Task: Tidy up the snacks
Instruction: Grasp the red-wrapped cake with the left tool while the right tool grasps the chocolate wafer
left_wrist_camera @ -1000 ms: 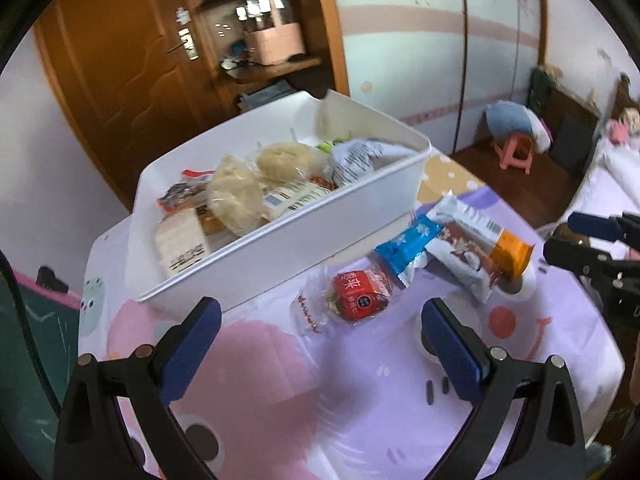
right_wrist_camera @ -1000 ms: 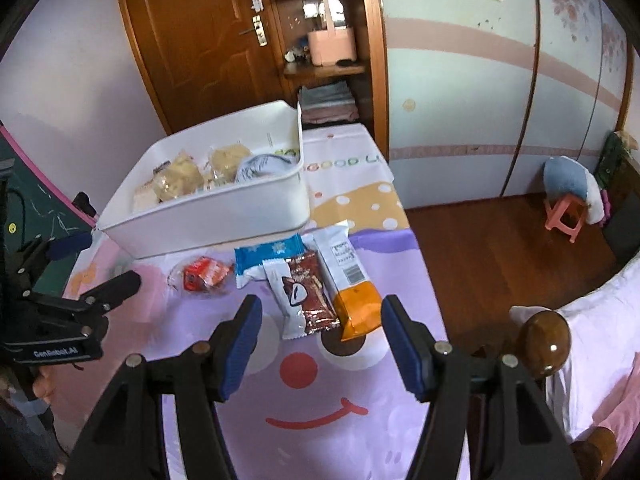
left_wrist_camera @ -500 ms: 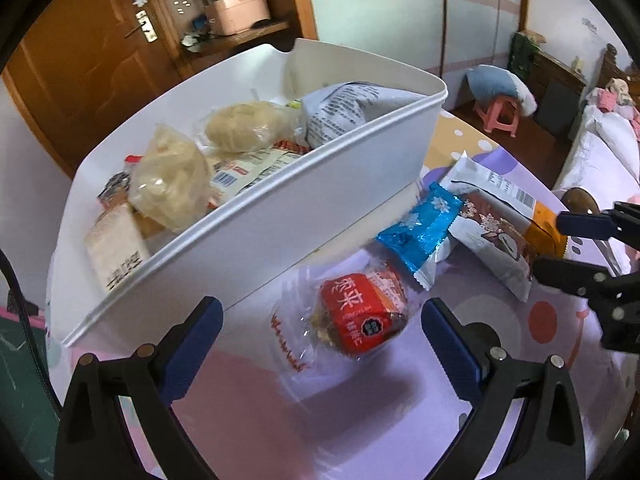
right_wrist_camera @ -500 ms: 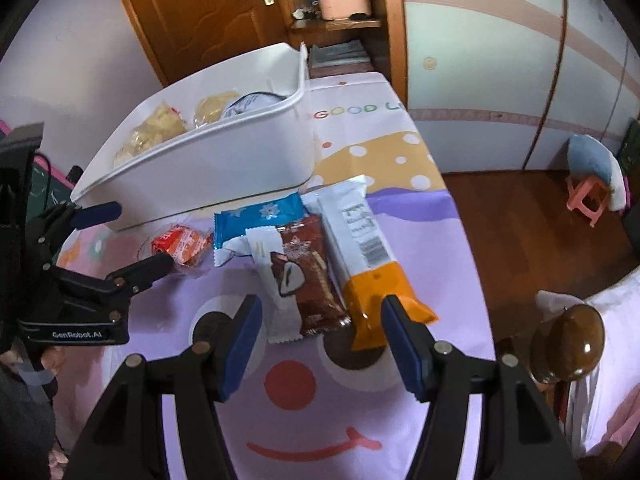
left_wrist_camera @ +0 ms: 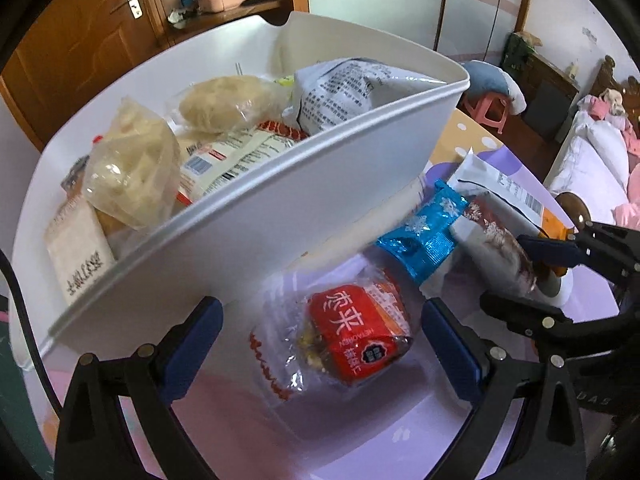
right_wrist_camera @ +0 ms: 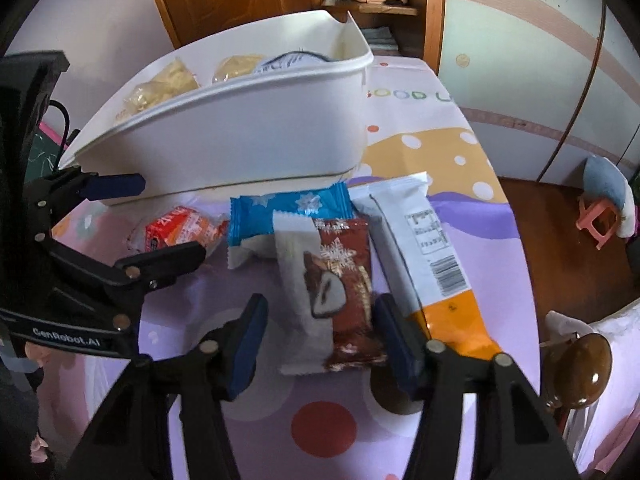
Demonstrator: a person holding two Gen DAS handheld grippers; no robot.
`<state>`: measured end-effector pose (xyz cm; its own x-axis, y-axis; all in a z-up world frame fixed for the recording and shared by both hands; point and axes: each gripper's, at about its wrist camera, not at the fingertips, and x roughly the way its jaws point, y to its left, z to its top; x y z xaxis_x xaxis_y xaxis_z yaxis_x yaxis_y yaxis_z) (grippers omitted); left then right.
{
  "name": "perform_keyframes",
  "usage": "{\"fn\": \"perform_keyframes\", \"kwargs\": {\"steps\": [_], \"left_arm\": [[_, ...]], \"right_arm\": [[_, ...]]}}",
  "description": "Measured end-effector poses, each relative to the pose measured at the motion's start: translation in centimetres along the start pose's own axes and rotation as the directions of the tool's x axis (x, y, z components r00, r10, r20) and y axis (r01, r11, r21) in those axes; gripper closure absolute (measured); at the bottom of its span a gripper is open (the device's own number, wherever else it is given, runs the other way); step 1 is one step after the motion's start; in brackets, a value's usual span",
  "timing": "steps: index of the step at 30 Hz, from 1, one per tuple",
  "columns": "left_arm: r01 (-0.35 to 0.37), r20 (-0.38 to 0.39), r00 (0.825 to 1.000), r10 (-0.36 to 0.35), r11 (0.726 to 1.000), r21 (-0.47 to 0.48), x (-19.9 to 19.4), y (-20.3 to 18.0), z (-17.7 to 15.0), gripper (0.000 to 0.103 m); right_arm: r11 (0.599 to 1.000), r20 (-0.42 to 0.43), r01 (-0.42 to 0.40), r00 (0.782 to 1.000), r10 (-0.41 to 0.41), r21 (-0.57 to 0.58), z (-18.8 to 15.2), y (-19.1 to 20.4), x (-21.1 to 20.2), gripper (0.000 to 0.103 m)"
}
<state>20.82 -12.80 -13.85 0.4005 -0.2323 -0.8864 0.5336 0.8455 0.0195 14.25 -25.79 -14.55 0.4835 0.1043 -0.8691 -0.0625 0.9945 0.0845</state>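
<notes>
Snacks on both sides, and both grippers are lined up over their picks. Left gripper (left_wrist_camera: 318,344) hangs low with its jaws wide apart, straddling the red snack pack (left_wrist_camera: 356,336) in its clear wrapper; the blue pads sit either side of it, not touching, so nothing is gripped yet. That pack lies flat on the worktop (left_wrist_camera: 360,440), just beside the front wall of the white bin (left_wrist_camera: 280,216), a short lift from where it looks meant to go.

Over to the right gripper (right_wrist_camera: 318,338): jaws apart too, bracketing the lower end of the brown chocolate wrapper (right_wrist_camera: 340,280). That wrapper lies partly on top of the blue wrapper (right_wrist_camera: 288,216), with the long white-and-orange pack (right_wrist_camera: 432,264) just beside it to the right, and the right-hand pad sits very near that neighbour. My read is that closing here risks pinching the orange pack's edge along with the brown one.

Inside the bin, several snacks are already piled: pale buns in clear bags (left_wrist_camera: 132,168), a printed silver bag (left_wrist_camera: 348,88) leaning at the far end. So the sorting appears well along, with four packs left on the pink-and-purple cloth. Approaching from above with the jaws across each pack's narrow width makes sense for flat, crinkly wrappers that offer little else to hold.
</notes>
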Motion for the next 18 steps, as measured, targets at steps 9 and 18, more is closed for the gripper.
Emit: {"fn": "perform_keyframes", "kwargs": {"steps": [9,18], "left_arm": [[0.011,-0.028,1.0,-0.013,0.998,-0.061,1.4,-0.3,-1.2,0.026],[-0.008,-0.034,0.999,0.003,0.991,-0.135,-0.6,0.5,-3.3,0.043]], "right_arm": [[1.0,0.01,-0.004,1.0,0.004,-0.015,-0.8,0.2,-0.3,0.065],[0.999,0.0,-0.047,0.999,0.047,-0.018,-1.5,1.0,-1.4,0.067]]}}
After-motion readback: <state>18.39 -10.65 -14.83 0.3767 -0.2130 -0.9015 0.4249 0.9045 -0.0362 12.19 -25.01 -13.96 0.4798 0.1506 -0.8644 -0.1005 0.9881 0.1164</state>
